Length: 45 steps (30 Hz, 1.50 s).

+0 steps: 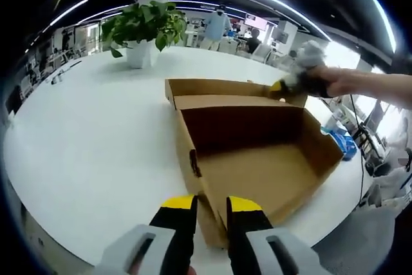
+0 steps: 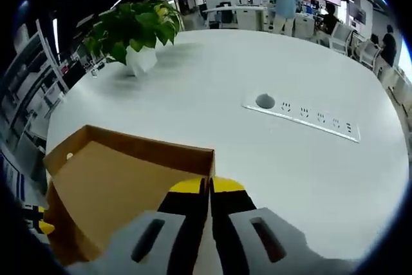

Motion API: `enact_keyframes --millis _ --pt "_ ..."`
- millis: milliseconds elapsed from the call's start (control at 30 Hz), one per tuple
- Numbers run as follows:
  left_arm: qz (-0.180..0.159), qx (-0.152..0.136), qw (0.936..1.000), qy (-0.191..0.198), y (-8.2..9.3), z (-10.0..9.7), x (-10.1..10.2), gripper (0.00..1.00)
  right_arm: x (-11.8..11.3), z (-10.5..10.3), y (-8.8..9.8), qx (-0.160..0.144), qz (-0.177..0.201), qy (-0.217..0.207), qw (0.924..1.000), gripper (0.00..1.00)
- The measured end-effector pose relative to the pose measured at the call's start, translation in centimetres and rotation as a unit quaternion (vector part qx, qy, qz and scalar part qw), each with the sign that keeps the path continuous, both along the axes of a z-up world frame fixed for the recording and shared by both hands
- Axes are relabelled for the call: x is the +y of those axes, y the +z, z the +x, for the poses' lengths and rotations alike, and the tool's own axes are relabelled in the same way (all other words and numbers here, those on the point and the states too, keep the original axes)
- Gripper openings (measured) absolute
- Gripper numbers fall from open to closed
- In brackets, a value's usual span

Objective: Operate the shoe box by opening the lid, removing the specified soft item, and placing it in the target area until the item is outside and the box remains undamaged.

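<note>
the open brown cardboard shoe box (image 1: 257, 152) lies just ahead of the slightly parted left gripper (image 1: 211, 205). the right gripper (image 2: 209, 188), clenched, pinches its raised lid (image 2: 122, 185); the soft item's place i cannot tell. pulling harder could tear the hinge.

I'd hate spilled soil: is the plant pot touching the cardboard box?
Apart. The left gripper view shows bare white table between plant pot and cardboard box.
</note>
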<state>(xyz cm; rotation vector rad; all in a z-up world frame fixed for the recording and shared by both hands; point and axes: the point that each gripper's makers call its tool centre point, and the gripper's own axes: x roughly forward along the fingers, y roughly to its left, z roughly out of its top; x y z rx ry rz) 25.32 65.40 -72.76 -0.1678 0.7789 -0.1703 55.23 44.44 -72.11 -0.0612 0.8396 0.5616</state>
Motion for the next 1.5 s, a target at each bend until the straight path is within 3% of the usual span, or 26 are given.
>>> enact_keyframes --millis 267,333,667,900,1000,1500 --pt "0.008 0.007 0.9999 -0.003 0.0 0.1 0.0 0.17 -0.2 -1.7 3.6 -0.031 0.006 0.001 0.9995 0.01" --pt "0.012 0.011 0.9999 -0.003 0.0 0.2 0.0 0.17 -0.6 -0.7 3.7 -0.04 0.003 0.004 0.9992 0.0" --pt "0.031 0.024 0.9992 -0.002 0.0 0.3 0.0 0.15 -0.8 -0.8 7.8 -0.087 0.019 0.017 0.9959 0.0" --pt "0.031 0.027 0.9991 0.006 0.0 0.5 -0.2 0.16 -0.5 -3.5 11.4 -0.126 0.028 0.03 0.9911 0.0" --pt "0.031 0.026 0.9991 0.008 -0.1 0.7 0.0 0.16 -0.8 -3.6 11.9 -0.131 0.035 0.028 0.9904 0.0" --pt "0.039 0.028 0.9987 0.017 -0.1 1.9 0.5 0.15 -1.7 -8.7 14.4 -0.17 0.036 0.052 0.9835 0.0"
